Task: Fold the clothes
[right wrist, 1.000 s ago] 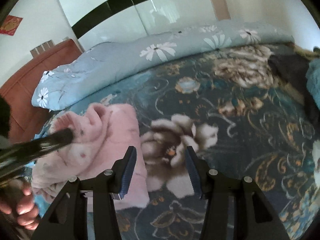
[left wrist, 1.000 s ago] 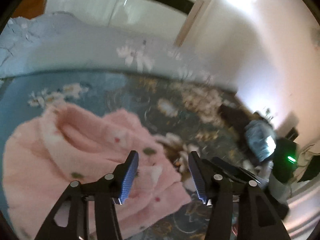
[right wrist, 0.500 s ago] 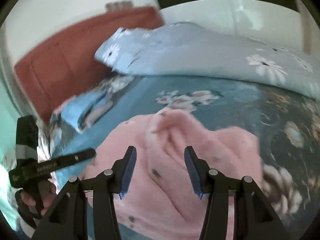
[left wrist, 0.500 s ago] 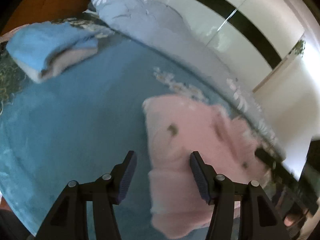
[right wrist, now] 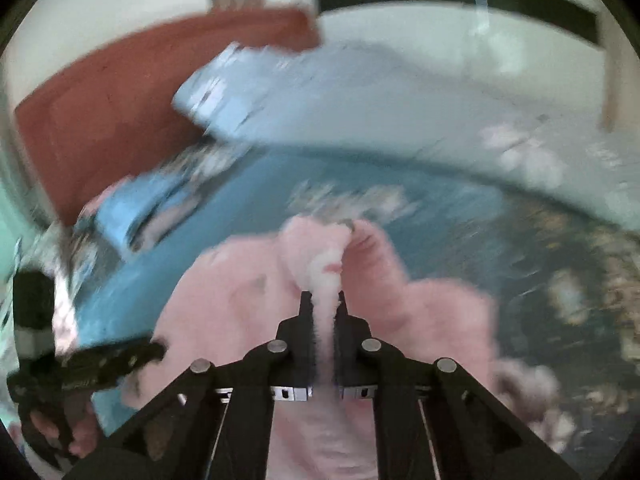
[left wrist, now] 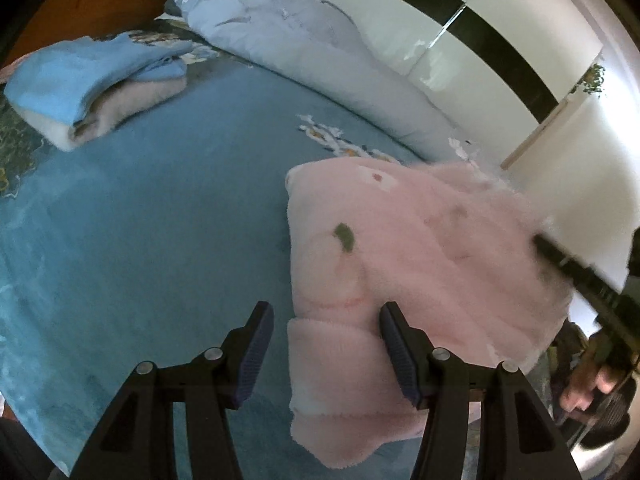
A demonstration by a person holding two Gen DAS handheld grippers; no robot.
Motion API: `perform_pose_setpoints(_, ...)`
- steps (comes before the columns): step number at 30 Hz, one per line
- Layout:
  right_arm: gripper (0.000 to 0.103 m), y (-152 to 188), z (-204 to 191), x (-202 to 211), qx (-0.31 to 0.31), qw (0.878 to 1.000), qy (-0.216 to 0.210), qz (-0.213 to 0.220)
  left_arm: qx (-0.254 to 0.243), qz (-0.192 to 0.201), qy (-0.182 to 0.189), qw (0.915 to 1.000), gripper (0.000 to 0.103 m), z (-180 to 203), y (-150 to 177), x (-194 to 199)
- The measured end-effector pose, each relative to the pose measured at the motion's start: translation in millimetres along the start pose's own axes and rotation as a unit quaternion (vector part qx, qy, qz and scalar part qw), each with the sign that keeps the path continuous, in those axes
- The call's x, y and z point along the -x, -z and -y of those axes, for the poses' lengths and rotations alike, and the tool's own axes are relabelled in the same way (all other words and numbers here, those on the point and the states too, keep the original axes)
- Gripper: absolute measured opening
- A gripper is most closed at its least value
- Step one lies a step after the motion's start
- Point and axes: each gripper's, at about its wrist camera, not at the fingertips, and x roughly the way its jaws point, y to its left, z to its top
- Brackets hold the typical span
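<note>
The pink fleece garment (left wrist: 400,264) lies bunched on the blue floral bedspread (left wrist: 140,240), below the rolled pale-blue duvet (left wrist: 320,64) and well apart from the folded blue-and-cream stack (left wrist: 92,84). The left gripper (left wrist: 326,354) hangs with its jaws parted about halfway, the garment's near hem between them but neither pad pressing on it. The right gripper (right wrist: 323,300) is closing its jaws, pinching a raised ridge of the pink fleece between the pads.
</note>
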Motion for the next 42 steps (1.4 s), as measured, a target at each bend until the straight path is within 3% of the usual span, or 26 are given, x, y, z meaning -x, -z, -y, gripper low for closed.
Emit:
perform_pose_setpoints(2, 0.007, -11, 25, 26, -0.037, 0.998, 0.012, 0.041, 0.0, -0.006, 0.019, 0.9998, 0.061, 2, 0, -2)
perform_pose_setpoints(4, 0.007, -14, 42, 40, -0.057, 0.997, 0.019, 0.054, 0.007, -0.016, 0.048, 0.9987, 0.062, 5, 2, -4)
perform_pose_setpoints(12, 0.008, 34, 88, -30, -0.138, 0.988, 0.034, -0.058, 0.008, -0.035, 0.031, 0.9989, 0.068, -1, 9, -17)
perform_pose_setpoints(17, 0.008, 32, 95, -19, -0.159, 0.986, 0.023, -0.05, 0.015, -0.041, 0.04, 0.9982, 0.07, -6, 11, -20)
perform_pose_setpoints(22, 0.009, 14, 79, 15, -0.113, 0.993, 0.04, -0.009, -0.003, -0.039, 0.044, 0.9982, 0.07, 6, 13, -21)
perform_pose_setpoints(27, 0.009, 37, 93, -15, -0.143, 0.986, 0.049, -0.064, -0.006, -0.046, 0.039, 0.9982, 0.07, 7, 17, -24)
perform_pose_setpoints(29, 0.011, 42, 96, -9, -0.158, 0.986, 0.032, -0.051, -0.011, -0.044, 0.036, 0.9983, 0.07, 8, 17, -23)
perform_pose_setpoints(30, 0.018, 43, 96, -3, -0.162, 0.986, 0.023, -0.039, -0.013, -0.043, 0.034, 0.9984, 0.07, 8, 18, -23)
perform_pose_setpoints(31, 0.033, 44, 97, 3, -0.165, 0.986, 0.016, -0.028, -0.015, -0.042, 0.033, 0.9985, 0.07, 9, 18, -22)
perform_pose_setpoints(33, 0.045, 48, 95, 15, -0.163, 0.986, 0.018, -0.018, -0.014, -0.042, 0.035, 0.9984, 0.069, 8, 19, -20)
perform_pose_setpoints(42, 0.045, 85, 79, 36, -0.181, 0.982, -0.056, -0.02, -0.018, -0.046, 0.041, 0.998, 0.069, 7, 25, -8)
